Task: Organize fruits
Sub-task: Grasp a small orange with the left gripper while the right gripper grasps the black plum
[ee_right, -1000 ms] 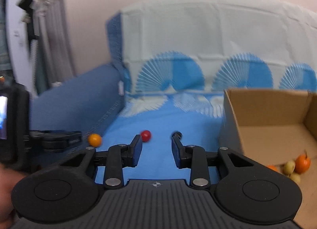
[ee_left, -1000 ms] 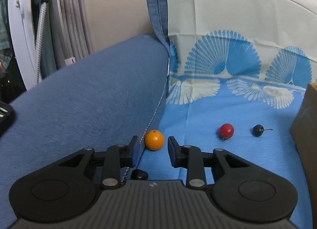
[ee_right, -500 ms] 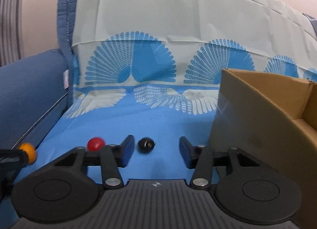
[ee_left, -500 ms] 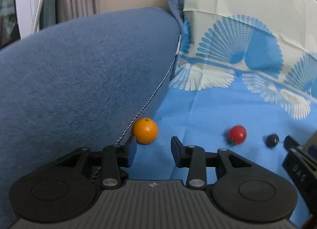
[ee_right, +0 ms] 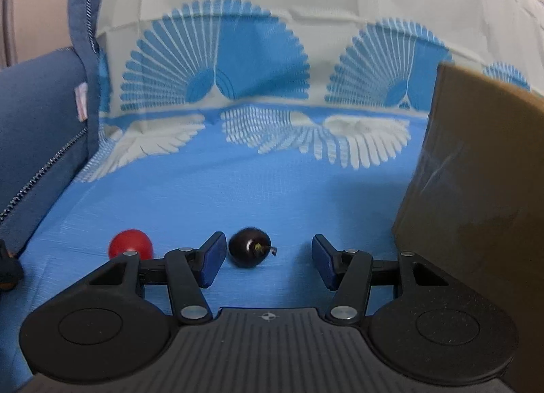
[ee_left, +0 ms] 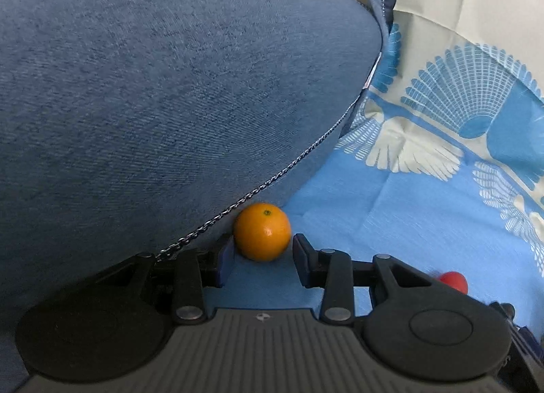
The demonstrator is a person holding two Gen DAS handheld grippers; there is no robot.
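A small orange (ee_left: 262, 235) lies on the blue patterned cloth (ee_left: 401, 216) against the sofa's armrest. My left gripper (ee_left: 261, 258) is open, with the orange just in front of its fingertips, between them. A red cherry tomato (ee_left: 454, 282) lies to the right, and shows in the right wrist view (ee_right: 131, 244). A dark plum-like fruit (ee_right: 250, 247) with a short stem lies on the cloth. My right gripper (ee_right: 268, 258) is open, the dark fruit close to its left fingertip. The cardboard box (ee_right: 476, 189) stands at the right.
The blue denim armrest (ee_left: 153, 103) bulges over the orange on the left. The cloth-covered backrest (ee_right: 272, 35) rises behind. The box's side wall stands close to my right gripper's right finger. The left gripper's tip shows at the far left edge (ee_right: 6, 268).
Both grippers have moved forward and down toward the seat. The orange now sits at the left gripper's fingertips, and the dark fruit between the right gripper's fingertips. The right gripper has opened wider.
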